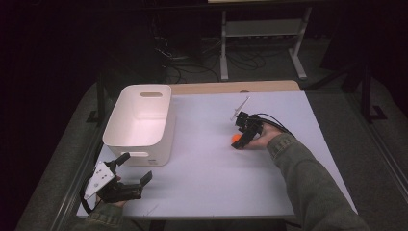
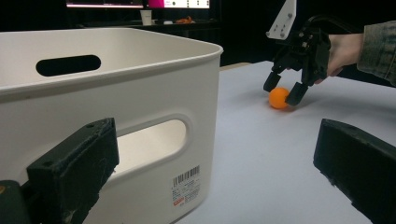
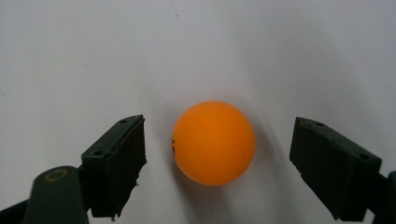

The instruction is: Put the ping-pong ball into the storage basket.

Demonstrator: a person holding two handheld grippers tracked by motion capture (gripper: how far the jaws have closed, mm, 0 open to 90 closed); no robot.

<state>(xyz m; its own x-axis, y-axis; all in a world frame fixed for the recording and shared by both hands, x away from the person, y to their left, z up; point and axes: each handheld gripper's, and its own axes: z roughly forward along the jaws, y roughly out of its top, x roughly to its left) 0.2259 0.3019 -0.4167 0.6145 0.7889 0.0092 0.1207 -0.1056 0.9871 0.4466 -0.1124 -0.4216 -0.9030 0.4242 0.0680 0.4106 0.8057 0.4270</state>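
Observation:
An orange ball lies on the white table, right of the middle. My right gripper points down over it, open, with one jaw on each side of the ball and a gap to each. The ball and that gripper also appear far off in the left gripper view. My left gripper rests open near the table's front left corner, just in front of a white plastic bin, nothing between its jaws.
The bin has handle slots and a barcode label, and looks empty. A wooden strip runs along the table's far edge. Beyond it stand a shelf frame and floor cables in the dark.

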